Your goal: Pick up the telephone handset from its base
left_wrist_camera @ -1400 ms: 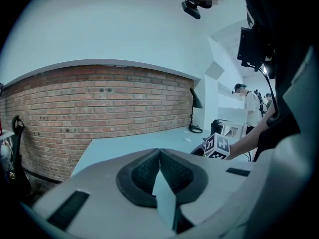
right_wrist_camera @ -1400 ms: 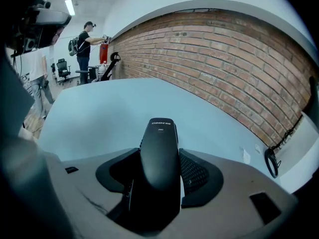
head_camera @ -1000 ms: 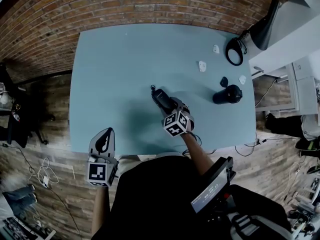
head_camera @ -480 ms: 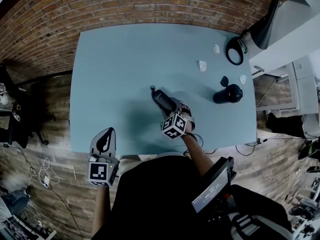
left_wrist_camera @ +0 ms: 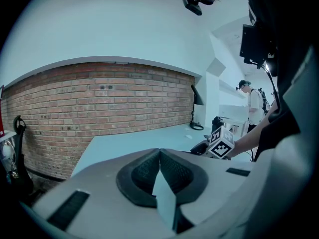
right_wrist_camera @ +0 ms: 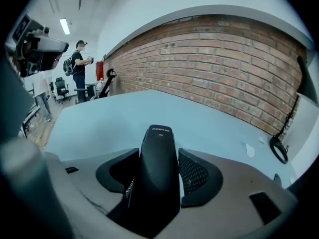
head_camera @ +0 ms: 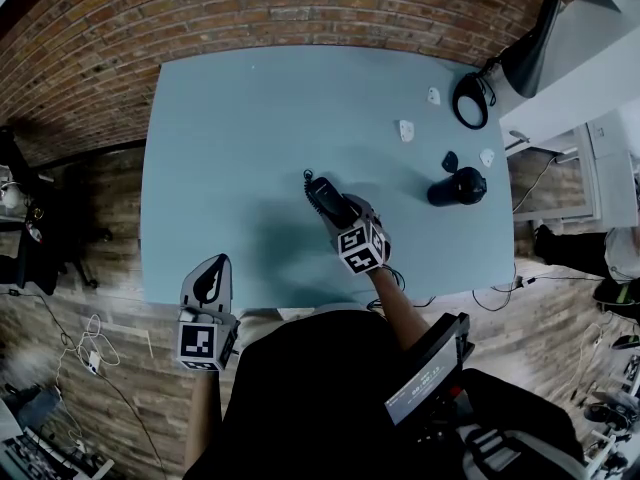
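The telephone handset (head_camera: 324, 196) is seen in the head view near the middle of the light blue desk (head_camera: 230, 138), gripped at its nearer end by the right tool (head_camera: 342, 216). Whether it rests on the desk or is raised cannot be told from here. A rounded black object (head_camera: 456, 187) is seen well apart from it, towards the desk's right edge, with small white pieces (head_camera: 405, 131) and a black ring (head_camera: 467, 101) beyond. The left tool (head_camera: 207, 282) is held at the desk's near edge, apart from everything on it. A brick wall (head_camera: 260, 8) is seen behind the desk.

In the left gripper view, the left tool (left_wrist_camera: 159, 156) is shown pressed together at the tips with nothing between the jaws. The desk (left_wrist_camera: 144, 136) and the right tool's marker cube (left_wrist_camera: 220, 142) are seen beyond.

In the right gripper view, the handset (right_wrist_camera: 157, 173) is shown upright between the jaws of the right tool (right_wrist_camera: 157, 158), pinched from both sides by the dark pads. A person (right_wrist_camera: 79, 59) is seen standing far off at the left.
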`<state>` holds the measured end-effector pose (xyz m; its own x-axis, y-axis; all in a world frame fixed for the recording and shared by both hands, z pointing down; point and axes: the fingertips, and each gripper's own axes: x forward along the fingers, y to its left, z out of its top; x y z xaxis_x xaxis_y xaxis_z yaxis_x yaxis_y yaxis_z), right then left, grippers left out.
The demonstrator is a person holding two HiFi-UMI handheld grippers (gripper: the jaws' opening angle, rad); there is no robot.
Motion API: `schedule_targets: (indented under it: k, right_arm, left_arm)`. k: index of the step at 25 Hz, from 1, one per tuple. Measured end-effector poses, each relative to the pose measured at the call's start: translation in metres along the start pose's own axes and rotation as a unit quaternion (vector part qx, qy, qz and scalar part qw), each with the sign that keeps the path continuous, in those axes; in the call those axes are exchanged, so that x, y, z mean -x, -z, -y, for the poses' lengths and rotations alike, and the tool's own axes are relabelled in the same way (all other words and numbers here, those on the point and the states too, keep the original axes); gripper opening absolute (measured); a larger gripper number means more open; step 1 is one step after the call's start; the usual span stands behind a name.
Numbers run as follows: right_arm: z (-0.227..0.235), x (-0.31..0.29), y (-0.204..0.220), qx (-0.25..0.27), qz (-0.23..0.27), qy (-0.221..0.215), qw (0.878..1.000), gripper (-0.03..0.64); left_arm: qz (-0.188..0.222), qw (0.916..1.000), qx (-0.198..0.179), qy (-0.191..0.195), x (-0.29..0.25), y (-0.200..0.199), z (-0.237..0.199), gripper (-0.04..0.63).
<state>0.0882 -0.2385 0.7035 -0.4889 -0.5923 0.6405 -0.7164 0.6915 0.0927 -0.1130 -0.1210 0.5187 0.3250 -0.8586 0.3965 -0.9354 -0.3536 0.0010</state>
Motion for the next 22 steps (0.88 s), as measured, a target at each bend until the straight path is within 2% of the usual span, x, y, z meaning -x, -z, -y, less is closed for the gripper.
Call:
schedule_targets:
  k: [6, 17, 22]
  right_arm:
    - [0.004, -0.005, 0.013, 0.016, -0.03, 0.016, 0.999, 0.245]
    - [0.001, -0.003, 0.012, 0.014, -0.03, 0.003, 0.999, 0.247]
    - [0.003, -0.003, 0.008, 0.013, -0.024, 0.01, 1.0, 0.247]
  left_arm:
    - [-0.002, 1.0, 0.0, 0.0, -0.001, 0.002, 0.0, 0.011]
    - [-0.007, 1.0, -0.002, 0.001, 0.001, 0.006, 0.002, 0.011]
    - [-0.008, 1.0, -0.001, 0.002, 0.001, 0.006, 0.002, 0.011]
